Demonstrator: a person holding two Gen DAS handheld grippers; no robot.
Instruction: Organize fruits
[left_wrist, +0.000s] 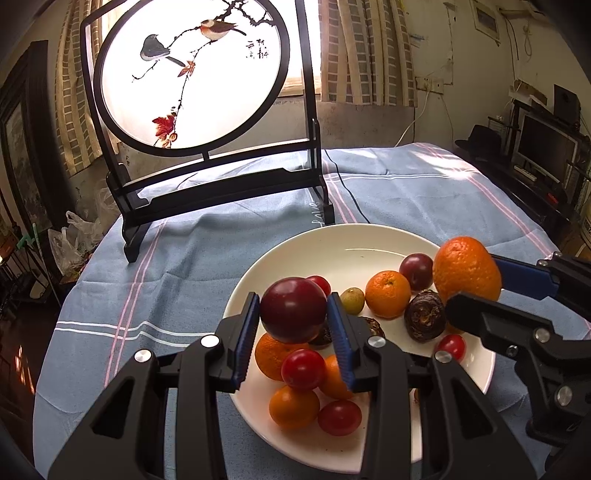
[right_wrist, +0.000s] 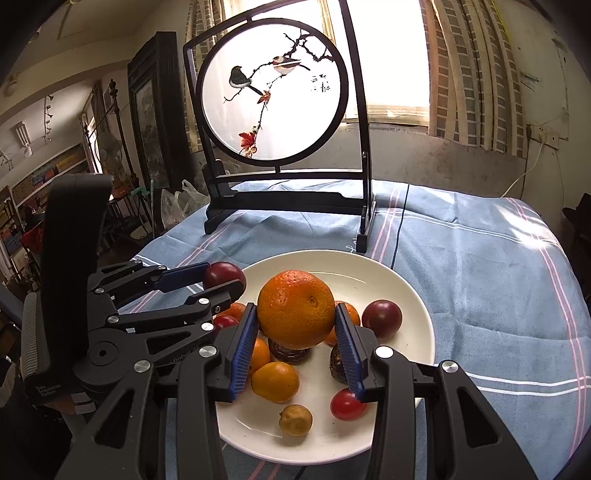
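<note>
A white plate (left_wrist: 332, 243) (right_wrist: 406, 295) on the blue cloth holds several fruits: small oranges (left_wrist: 388, 293), red tomatoes (left_wrist: 303, 369), a dark red plum (left_wrist: 416, 271) (right_wrist: 381, 318), brown water chestnuts (left_wrist: 424, 314) and a small yellow-green fruit (left_wrist: 352, 301) (right_wrist: 295, 419). My left gripper (left_wrist: 293, 332) (right_wrist: 221, 284) is shut on a dark red plum (left_wrist: 293, 310) (right_wrist: 224, 275), held above the plate's left side. My right gripper (right_wrist: 297, 349) (left_wrist: 476, 286) is shut on a large orange (right_wrist: 295, 308) (left_wrist: 466, 269), held above the plate.
A black-framed round screen painted with birds (left_wrist: 192, 74) (right_wrist: 273, 96) stands on the cloth behind the plate. A black cable (left_wrist: 351, 199) runs across the cloth to its right. Blue cloth (left_wrist: 461, 206) lies open to the right; the table's left edge (left_wrist: 48, 350) drops off.
</note>
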